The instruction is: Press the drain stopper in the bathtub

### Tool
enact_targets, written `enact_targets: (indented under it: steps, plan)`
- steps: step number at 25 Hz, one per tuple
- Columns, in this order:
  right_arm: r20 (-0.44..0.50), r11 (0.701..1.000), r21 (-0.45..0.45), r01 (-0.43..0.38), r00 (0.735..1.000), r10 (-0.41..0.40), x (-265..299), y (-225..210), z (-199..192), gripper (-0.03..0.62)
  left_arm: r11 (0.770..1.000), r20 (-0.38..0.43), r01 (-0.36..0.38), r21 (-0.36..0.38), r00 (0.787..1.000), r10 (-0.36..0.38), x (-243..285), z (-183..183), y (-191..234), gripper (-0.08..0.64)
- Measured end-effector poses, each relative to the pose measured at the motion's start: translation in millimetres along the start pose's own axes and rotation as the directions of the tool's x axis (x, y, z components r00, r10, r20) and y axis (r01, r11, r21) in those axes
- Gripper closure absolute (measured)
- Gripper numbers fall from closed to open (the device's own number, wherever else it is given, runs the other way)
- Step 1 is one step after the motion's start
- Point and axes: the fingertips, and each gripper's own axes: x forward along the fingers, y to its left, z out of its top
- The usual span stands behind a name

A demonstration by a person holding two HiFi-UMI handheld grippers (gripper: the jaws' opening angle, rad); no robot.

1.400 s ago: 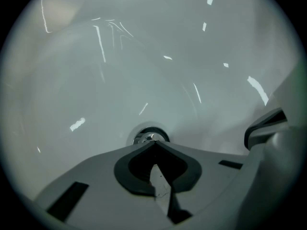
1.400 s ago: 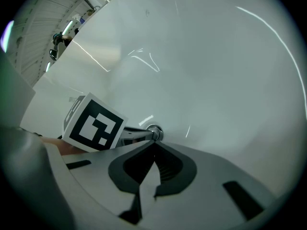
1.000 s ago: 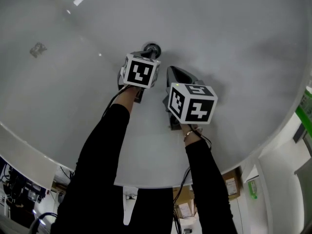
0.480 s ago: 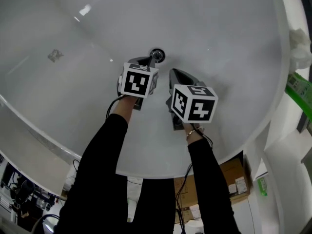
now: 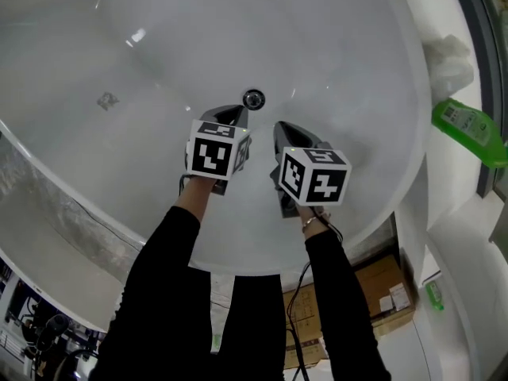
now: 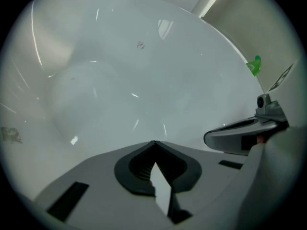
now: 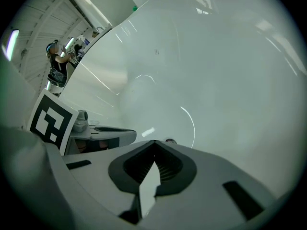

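Backing off the drain stopper [image 5: 253,98], left gripper [image 5: 233,112] and right gripper [image 5: 287,130] show fingers pressed together, empty; press likely done.

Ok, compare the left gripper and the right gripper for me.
The left gripper reaches nearer the drain stopper; the right gripper hangs farther back. The right gripper view shows the stopper just past its tips; the left gripper view shows no stopper. Both are shut and empty.
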Motion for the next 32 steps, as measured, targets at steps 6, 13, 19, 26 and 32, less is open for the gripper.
enact_targets:
  steps: [6,13,19,26,32]
  plan:
    - [0.038,1.0,0.028,-0.011,0.999,0.01,-24.2,10.0,8.3,0.591,1.0,0.02,0.003,0.018,1.0,-0.004,-35.6,15.2,-12.8,0.555]
    - [0.063,0.999,0.045,-0.012,0.998,0.009,-49.9,23.9,4.6,0.591,0.999,0.053,0.014,0.03,0.998,-0.015,-74.5,24.3,-21.1,0.555]
    - [0.089,0.998,0.067,-0.01,0.996,0.004,-65.6,32.8,2.4,0.591,0.999,0.068,0.014,0.037,0.998,-0.017,-100.2,29.1,-25.4,0.555]
    - [0.116,0.998,0.057,-0.008,0.993,0.001,-81.8,48.9,-4.5,0.591,0.998,0.074,0.021,0.061,0.997,-0.025,-124.8,26.4,-31.1,0.555]
    - [0.136,0.998,0.066,-0.018,0.991,0.009,-94.1,60.6,-12.8,0.591,0.995,0.076,0.032,0.091,0.996,-0.039,-143.6,20.2,-40.0,0.555]
